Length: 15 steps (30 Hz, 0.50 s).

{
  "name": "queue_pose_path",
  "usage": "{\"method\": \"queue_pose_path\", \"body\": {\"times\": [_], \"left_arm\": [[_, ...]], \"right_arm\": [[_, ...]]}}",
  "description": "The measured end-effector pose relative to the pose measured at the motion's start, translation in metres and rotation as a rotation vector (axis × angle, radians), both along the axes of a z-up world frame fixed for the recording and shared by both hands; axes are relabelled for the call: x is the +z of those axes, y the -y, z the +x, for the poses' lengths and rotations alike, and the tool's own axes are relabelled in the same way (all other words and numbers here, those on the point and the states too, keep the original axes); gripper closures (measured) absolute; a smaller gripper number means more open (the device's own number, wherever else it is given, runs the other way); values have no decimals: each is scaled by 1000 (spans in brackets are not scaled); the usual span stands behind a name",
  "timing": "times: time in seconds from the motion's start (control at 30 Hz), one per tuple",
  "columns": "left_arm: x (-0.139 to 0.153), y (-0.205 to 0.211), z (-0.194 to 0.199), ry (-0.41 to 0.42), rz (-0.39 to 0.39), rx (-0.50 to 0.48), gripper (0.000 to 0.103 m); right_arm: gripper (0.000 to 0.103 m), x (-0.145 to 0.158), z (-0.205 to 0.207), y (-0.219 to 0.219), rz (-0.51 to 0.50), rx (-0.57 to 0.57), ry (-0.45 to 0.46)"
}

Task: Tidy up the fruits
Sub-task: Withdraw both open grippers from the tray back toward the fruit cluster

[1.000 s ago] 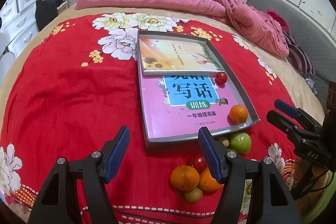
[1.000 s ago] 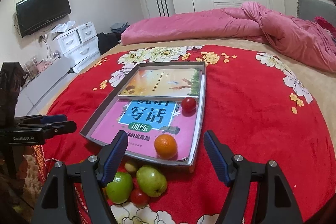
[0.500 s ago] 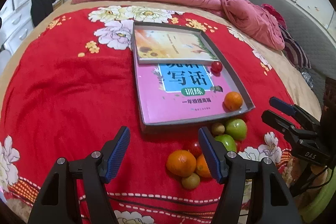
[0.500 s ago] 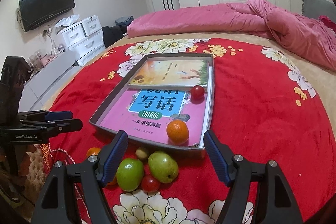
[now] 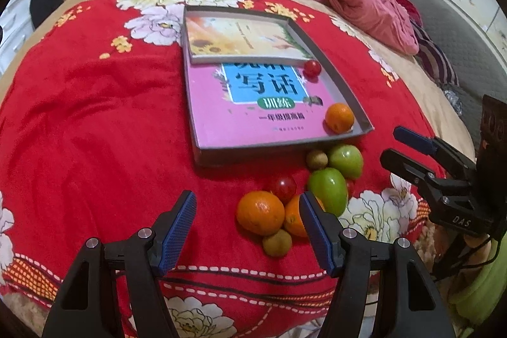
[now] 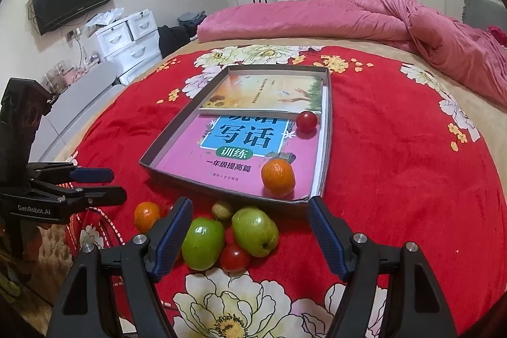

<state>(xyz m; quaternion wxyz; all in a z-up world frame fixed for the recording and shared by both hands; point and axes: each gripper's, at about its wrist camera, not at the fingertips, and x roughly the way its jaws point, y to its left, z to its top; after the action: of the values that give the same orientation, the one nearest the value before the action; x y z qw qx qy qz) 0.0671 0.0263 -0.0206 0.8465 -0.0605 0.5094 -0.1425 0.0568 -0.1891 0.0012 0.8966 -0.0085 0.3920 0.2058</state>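
Both tools are tipping down toward the loose fruit pile at the near edge of the bed; a second ago the views took in more of the room, now the pile sits bigger and closer between the fingers. Reads as approach before a pick.

Left tool (image 5: 247, 224): jaws apart, nothing between the pads, hovering over the near orange (image 5: 260, 213). A second orange (image 5: 296, 216) is half hidden behind its right finger. Two small brown fruits (image 5: 277, 242) (image 5: 316, 159), a red tomato (image 5: 283, 185), two green apples (image 5: 328, 190) (image 5: 346, 160) lie clustered, mostly touching.

Right tool (image 6: 250, 230): also spread wide and empty, framing the green apples (image 6: 203, 244) (image 6: 255, 232) and a tomato (image 6: 234, 257) just in front of the tray.

Grey tray (image 5: 202, 154) on the red blanket (image 5: 95, 132), lined with books; already inside are one orange (image 5: 339, 117) near the front right corner and one tomato (image 5: 312, 68) farther back, well apart.

Judgement: two fruits placed, about eight left. Neither tool has committed yet. Risk: round fruit touching, so closing on one may roll its neighbours across the soft blanket.
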Motion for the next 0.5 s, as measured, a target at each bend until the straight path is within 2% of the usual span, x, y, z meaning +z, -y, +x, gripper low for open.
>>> {"method": "queue_pose_path", "body": {"times": [0.27, 0.5], "left_arm": [[-9, 10, -3, -31, 41, -39, 34], [-20, 10, -1, -70, 32, -46, 34]], "right_arm": [[29, -3, -3, -2, -15, 5, -14], [29, -7, -4, -5, -31, 8, -29]]}}
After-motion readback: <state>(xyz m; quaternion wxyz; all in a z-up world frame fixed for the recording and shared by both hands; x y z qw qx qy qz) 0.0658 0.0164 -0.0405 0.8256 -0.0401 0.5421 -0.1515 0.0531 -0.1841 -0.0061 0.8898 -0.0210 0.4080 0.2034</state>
